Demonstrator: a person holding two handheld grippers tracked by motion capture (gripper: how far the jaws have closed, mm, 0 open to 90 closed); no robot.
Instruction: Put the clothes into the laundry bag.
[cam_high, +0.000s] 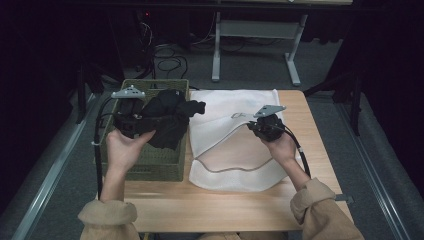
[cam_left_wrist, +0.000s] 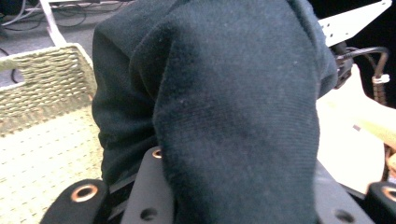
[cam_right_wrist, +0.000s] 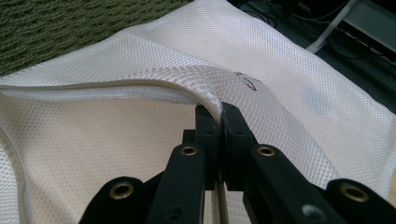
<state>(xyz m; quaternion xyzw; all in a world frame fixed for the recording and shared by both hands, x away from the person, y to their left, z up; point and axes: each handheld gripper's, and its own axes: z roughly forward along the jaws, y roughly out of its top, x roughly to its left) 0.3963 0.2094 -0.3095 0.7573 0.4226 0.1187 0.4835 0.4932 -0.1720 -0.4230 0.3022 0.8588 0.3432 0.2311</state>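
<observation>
A black garment (cam_high: 169, 118) hangs over the green woven basket (cam_high: 155, 167), bunched up, with a corner reaching toward the white mesh bag (cam_high: 220, 107). My left gripper (cam_high: 137, 119) is shut on the black garment (cam_left_wrist: 233, 107), which drapes over its jaws and hides the tips. On the table the white mesh laundry bag lies with its mouth lifted open. My right gripper (cam_high: 252, 125) is shut on the bag's upper rim (cam_right_wrist: 187, 91), holding it up off the lower layer (cam_right_wrist: 93, 140).
The basket's woven wall (cam_left_wrist: 44, 70) and floor show behind the garment. A wooden table (cam_high: 210, 205) holds basket and bag. Beyond the table stand a grey desk frame (cam_high: 257, 30) and floor cables (cam_high: 167, 62). The person's tan sleeves (cam_high: 320, 210) enter from below.
</observation>
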